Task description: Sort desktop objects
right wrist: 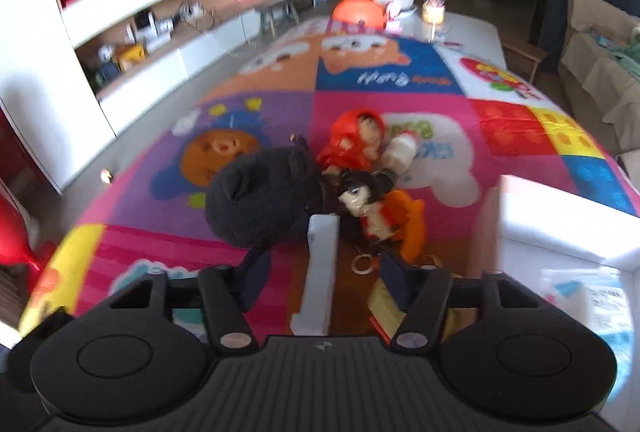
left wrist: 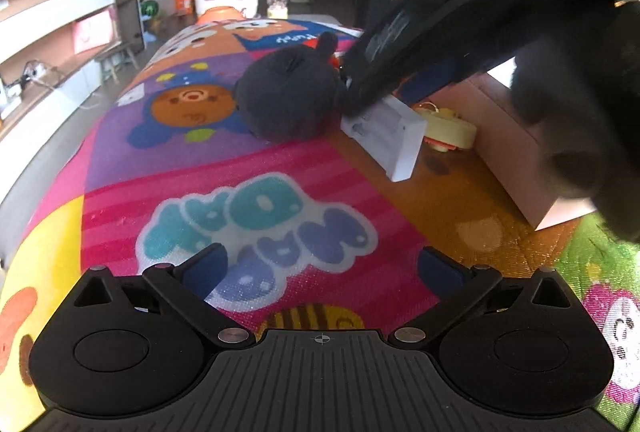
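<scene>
A round black plush toy (left wrist: 288, 99) and a white rectangular plastic box (left wrist: 388, 135) are seen on a multicoloured cartoon-printed table cover (left wrist: 256, 167).

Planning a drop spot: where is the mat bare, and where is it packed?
Bare: the pink patch of mat between the left gripper and the black plush, and the purple patch left of the plush. Crowded: plush, white block, two dolls and a key ring bunch together beside the pale box.

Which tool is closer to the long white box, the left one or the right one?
Right. The right tool has the white box between its fingers; the left tool hovers well short of it, over the mat.
</scene>
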Tool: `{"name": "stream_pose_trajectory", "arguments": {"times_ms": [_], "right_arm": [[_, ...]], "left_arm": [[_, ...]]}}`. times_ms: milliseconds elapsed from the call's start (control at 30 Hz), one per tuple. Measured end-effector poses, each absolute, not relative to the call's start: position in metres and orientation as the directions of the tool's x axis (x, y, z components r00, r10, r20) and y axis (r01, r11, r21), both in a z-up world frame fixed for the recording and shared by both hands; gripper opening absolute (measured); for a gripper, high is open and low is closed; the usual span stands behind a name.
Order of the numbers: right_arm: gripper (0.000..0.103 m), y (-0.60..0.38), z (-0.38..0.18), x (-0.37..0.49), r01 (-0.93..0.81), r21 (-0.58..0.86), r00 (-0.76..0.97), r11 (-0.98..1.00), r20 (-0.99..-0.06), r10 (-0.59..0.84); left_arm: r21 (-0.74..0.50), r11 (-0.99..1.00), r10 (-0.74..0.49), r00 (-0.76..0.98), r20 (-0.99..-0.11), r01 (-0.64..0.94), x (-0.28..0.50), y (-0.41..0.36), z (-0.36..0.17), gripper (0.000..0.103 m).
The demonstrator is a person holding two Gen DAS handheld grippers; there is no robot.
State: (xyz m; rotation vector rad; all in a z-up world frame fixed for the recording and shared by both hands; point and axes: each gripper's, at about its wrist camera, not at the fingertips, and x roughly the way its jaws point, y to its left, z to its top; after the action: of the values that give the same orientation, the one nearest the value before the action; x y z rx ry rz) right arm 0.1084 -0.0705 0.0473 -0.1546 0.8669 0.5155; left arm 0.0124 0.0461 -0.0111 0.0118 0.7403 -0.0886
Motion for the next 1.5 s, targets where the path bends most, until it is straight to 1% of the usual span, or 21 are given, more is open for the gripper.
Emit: {"name": "stream_pose_trajectory", "arguments": {"times_ms": [67, 100, 200, 333, 367, 433, 500, 567, 600, 733, 800, 867, 933, 967, 1000, 1033, 1100, 1200, 1333, 1400, 1500], "right_arm": [[0.021, -0.060, 0.036, 0.110, -0.501, 0.063, 0.497, 0.863, -0.795, 0.347], [0.016, -0.059, 0.033, 0.108, -0.497, 0.057, 0.491, 0.866, -0.804, 0.335], [0.013, -0.073, 0.036, 0.093, -0.504, 0.119, 0.465, 0.856, -0.797, 0.385], [0.013, -0.113, 0.047, 0.076, -0.473, 0.371, 0.336, 0.799, -0.762, 0.553], [0.014, -0.123, 0.050, 0.070, -0.465, 0.373, 0.352, 0.803, -0.754, 0.554], [0.021, -0.140, 0.061, 0.048, -0.475, 0.280, 0.473, 0.834, -0.719, 0.510], [0.034, -0.156, 0.071, 0.021, -0.489, 0.150, 0.601, 0.859, -0.656, 0.456], [0.042, -0.176, 0.077, 0.001, -0.477, 0.093, 0.663, 0.874, -0.614, 0.428], [0.047, -0.188, 0.077, -0.006, -0.463, 0.088, 0.677, 0.882, -0.607, 0.416], [0.056, -0.236, 0.065, -0.026, -0.401, 0.126, 0.685, 0.907, -0.616, 0.389], [0.068, -0.263, 0.063, -0.035, -0.310, 0.121, 0.735, 0.943, -0.600, 0.318], [0.075, -0.293, 0.063, -0.040, -0.200, 0.155, 0.792, 0.968, -0.555, 0.252], [0.075, -0.314, 0.065, -0.034, -0.114, 0.193, 0.816, 0.975, -0.541, 0.203], [0.071, -0.315, 0.067, -0.028, -0.104, 0.185, 0.818, 0.977, -0.543, 0.189], [0.060, -0.310, 0.071, -0.023, -0.126, 0.153, 0.820, 0.980, -0.540, 0.190], [0.056, -0.298, 0.077, -0.019, -0.166, 0.103, 0.826, 0.981, -0.529, 0.195], [0.056, -0.266, 0.088, -0.011, -0.274, -0.011, 0.827, 0.962, -0.514, 0.230], [0.056, -0.205, 0.092, 0.013, -0.447, -0.141, 0.767, 0.884, -0.569, 0.297], [0.055, -0.129, 0.076, 0.055, -0.569, -0.275, 0.674, 0.775, -0.696, 0.248], [0.055, -0.103, 0.064, 0.073, -0.603, -0.300, 0.625, 0.739, -0.754, 0.204], [0.055, -0.073, 0.041, 0.093, -0.624, -0.328, 0.563, 0.709, -0.818, 0.116]], "left_arm": [[-0.020, 0.996, -0.077, 0.734, -0.675, 0.086, 0.012, 0.046, -0.011, 0.103], [-0.022, 0.996, -0.080, 0.734, -0.675, 0.089, 0.011, 0.047, -0.011, 0.103], [-0.027, 0.991, -0.112, 0.728, -0.677, 0.127, 0.007, 0.048, -0.010, 0.103], [-0.026, 0.979, -0.167, 0.716, -0.678, 0.204, -0.008, 0.050, -0.011, 0.103], [-0.019, 0.978, -0.164, 0.715, -0.679, 0.207, -0.009, 0.049, -0.012, 0.103], [-0.009, 0.979, -0.154, 0.715, -0.682, 0.203, -0.009, 0.047, -0.012, 0.103], [-0.010, 0.979, -0.154, 0.713, -0.684, 0.203, -0.007, 0.045, -0.011, 0.103], [-0.018, 0.977, -0.168, 0.710, -0.683, 0.214, -0.006, 0.044, -0.011, 0.103], [-0.025, 0.975, -0.178, 0.708, -0.683, 0.220, -0.006, 0.044, -0.011, 0.103], [-0.080, 0.964, -0.239, 0.694, -0.679, 0.254, -0.006, 0.042, -0.009, 0.103], [-0.088, 0.956, -0.265, 0.690, -0.673, 0.281, -0.008, 0.036, -0.007, 0.103], [-0.068, 0.948, -0.274, 0.694, -0.665, 0.310, -0.007, 0.025, -0.007, 0.103], [-0.031, 0.944, -0.266, 0.702, -0.660, 0.329, -0.001, 0.011, -0.007, 0.103], [-0.014, 0.942, -0.262, 0.708, -0.656, 0.335, 0.003, 0.004, -0.007, 0.103], [0.001, 0.938, -0.262, 0.714, -0.649, 0.345, 0.006, -0.003, -0.007, 0.103], [0.011, 0.933, -0.268, 0.716, -0.645, 0.360, 0.008, -0.009, -0.007, 0.103], [0.045, 0.923, -0.263, 0.712, -0.651, 0.382, 0.013, -0.021, -0.010, 0.103], [0.098, 0.923, -0.220, 0.719, -0.659, 0.373, 0.015, -0.023, -0.013, 0.103], [0.212, 0.941, -0.083, 0.784, -0.615, 0.266, 0.010, -0.003, -0.012, 0.103], [0.166, 0.963, -0.065, 0.777, -0.626, 0.214, 0.013, 0.017, -0.012, 0.103], [-0.003, 0.989, -0.113, 0.739, -0.665, 0.148, 0.023, 0.048, -0.014, 0.103]]}}
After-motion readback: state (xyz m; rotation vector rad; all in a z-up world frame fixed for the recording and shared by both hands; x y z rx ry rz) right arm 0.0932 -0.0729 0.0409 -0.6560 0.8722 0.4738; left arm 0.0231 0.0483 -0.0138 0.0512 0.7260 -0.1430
